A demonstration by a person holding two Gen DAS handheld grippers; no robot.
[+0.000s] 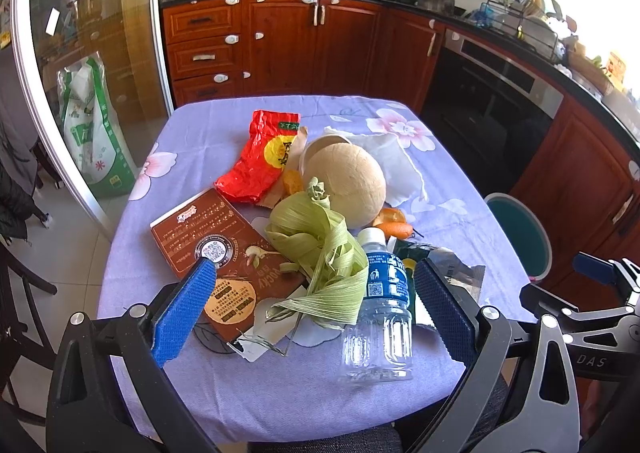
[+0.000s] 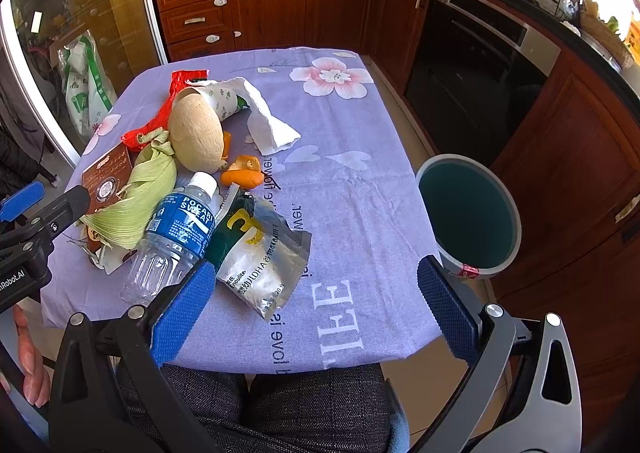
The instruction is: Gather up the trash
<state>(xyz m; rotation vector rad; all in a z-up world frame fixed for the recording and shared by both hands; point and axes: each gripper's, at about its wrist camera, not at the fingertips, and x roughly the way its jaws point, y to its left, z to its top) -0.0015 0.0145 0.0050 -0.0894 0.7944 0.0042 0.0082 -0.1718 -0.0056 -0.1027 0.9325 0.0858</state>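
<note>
Trash lies piled on the purple-clothed table (image 1: 280,393): a clear plastic bottle (image 1: 380,313) (image 2: 172,241), green corn husks (image 1: 320,253) (image 2: 136,205), a coconut shell (image 1: 344,185) (image 2: 196,133), a brown carton (image 1: 216,253), a red wrapper (image 1: 260,157), orange peel (image 2: 244,173), a silver sachet (image 2: 264,257) and white tissue (image 2: 268,121). A round bin (image 2: 468,217) (image 1: 520,233) stands right of the table. My left gripper (image 1: 316,305) is open above the near trash, empty. My right gripper (image 2: 316,301) is open over the table's near edge, empty.
Red wooden cabinets (image 1: 280,41) and an oven (image 1: 492,105) line the back and right. A glass door (image 1: 92,73) with a green-white bag (image 1: 92,129) behind it stands left. A grey seat cushion (image 2: 300,405) lies below the near table edge. A dark chair (image 1: 20,313) stands left.
</note>
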